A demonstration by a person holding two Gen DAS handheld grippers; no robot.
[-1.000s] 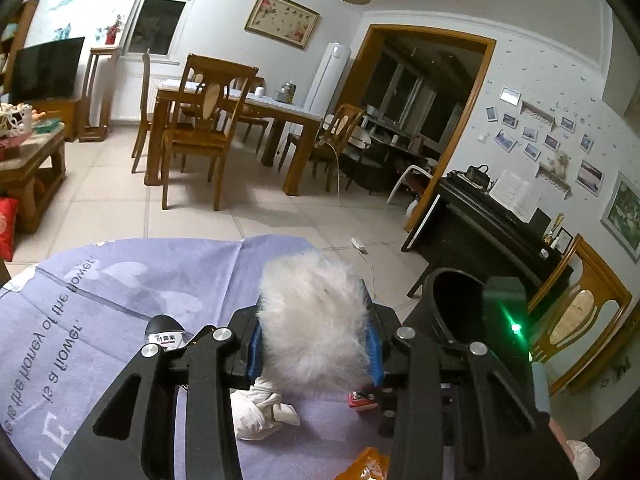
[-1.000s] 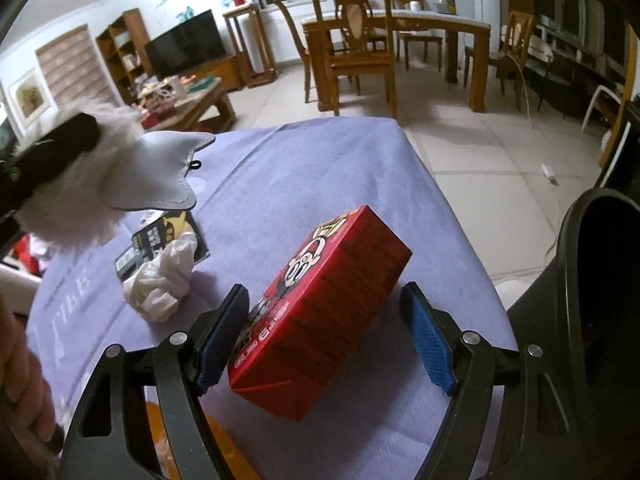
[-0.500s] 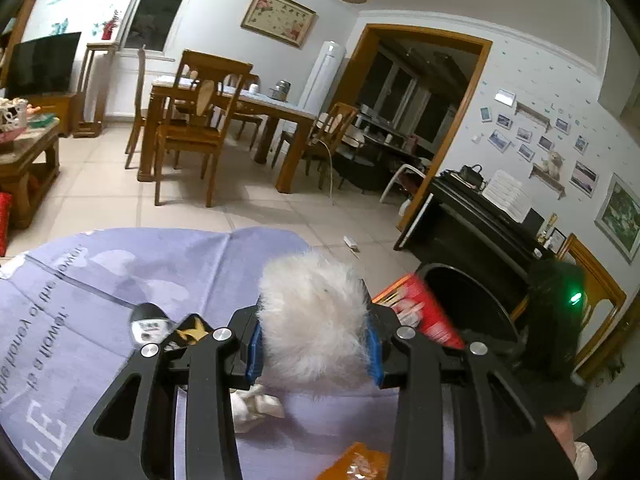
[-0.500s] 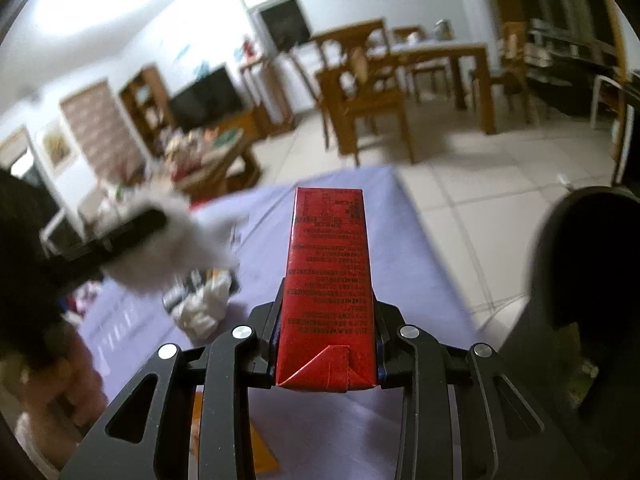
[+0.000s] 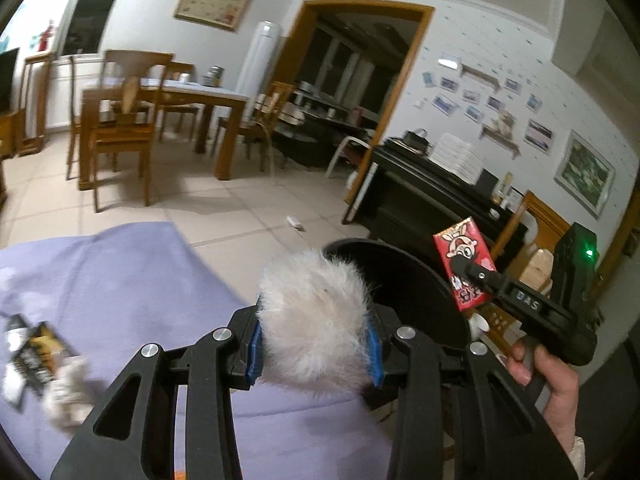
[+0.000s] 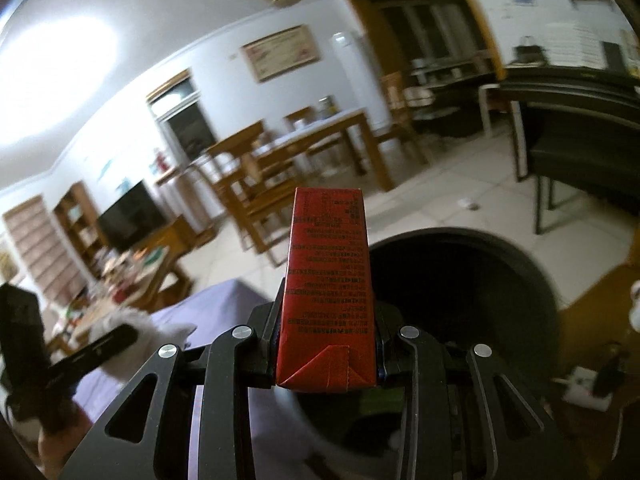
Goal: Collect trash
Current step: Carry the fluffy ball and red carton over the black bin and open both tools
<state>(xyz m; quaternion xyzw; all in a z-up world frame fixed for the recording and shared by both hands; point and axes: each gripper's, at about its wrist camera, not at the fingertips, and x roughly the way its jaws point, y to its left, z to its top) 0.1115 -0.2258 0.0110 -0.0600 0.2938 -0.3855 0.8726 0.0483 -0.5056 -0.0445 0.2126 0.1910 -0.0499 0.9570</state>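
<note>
Red carton: pinched by right gripper jaws above black bin, centre frame.
White fluff: clamped by left gripper, lower centre.
Handling: both judged light, crushable; carton best held by flat sides.

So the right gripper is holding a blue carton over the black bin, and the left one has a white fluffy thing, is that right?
The carton is wrong: it is red, not blue. In the right wrist view the right gripper clamps a red carton over the black bin. The left gripper does hold the white fluffy thing.
</note>
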